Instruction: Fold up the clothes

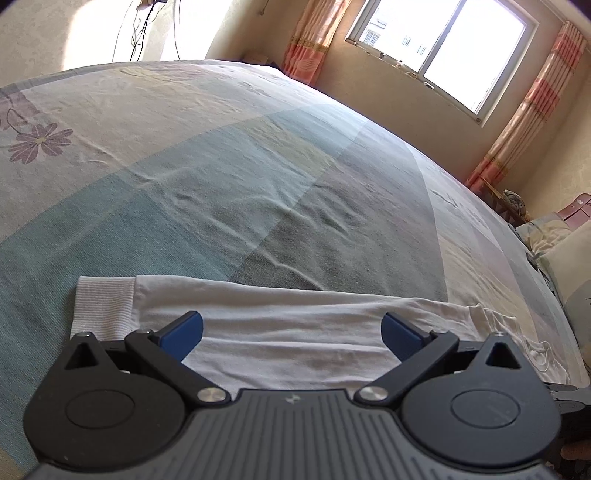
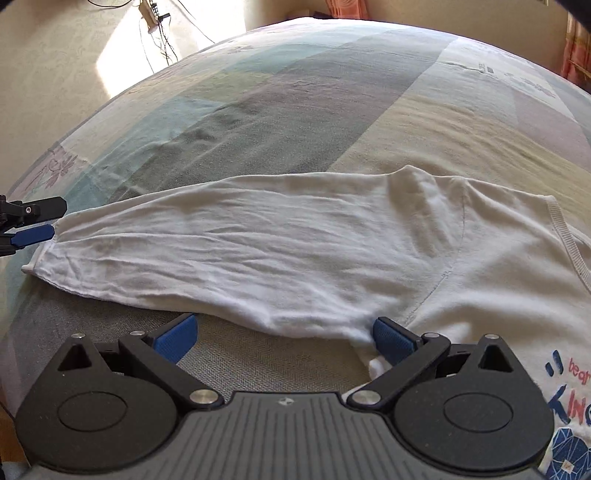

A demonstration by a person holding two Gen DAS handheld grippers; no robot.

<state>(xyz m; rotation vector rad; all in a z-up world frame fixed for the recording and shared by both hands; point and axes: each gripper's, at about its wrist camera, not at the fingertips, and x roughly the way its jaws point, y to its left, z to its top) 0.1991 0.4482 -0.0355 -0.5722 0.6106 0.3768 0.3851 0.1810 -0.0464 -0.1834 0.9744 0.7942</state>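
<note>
A white long-sleeved top [image 2: 480,280] with a printed front lies flat on the bed. Its sleeve [image 2: 229,251] stretches out to the left in the right wrist view. My right gripper [image 2: 283,338] is open wide near the armpit, its right pad [image 2: 391,338] touching the cloth edge. In the left wrist view my left gripper [image 1: 291,332] is open over the sleeve [image 1: 295,325], close to the ribbed cuff [image 1: 101,306]. The left gripper's fingers [image 2: 33,230] also show at the cuff end in the right wrist view. Nothing is pinched by either one.
The bed [image 1: 221,166] wears a patchwork sheet of pale green, grey and cream, with wrinkles. Pillows [image 1: 554,251] lie at its right end. A window [image 1: 443,48] with orange curtains stands beyond the bed, and cables [image 2: 155,29] hang on the wall.
</note>
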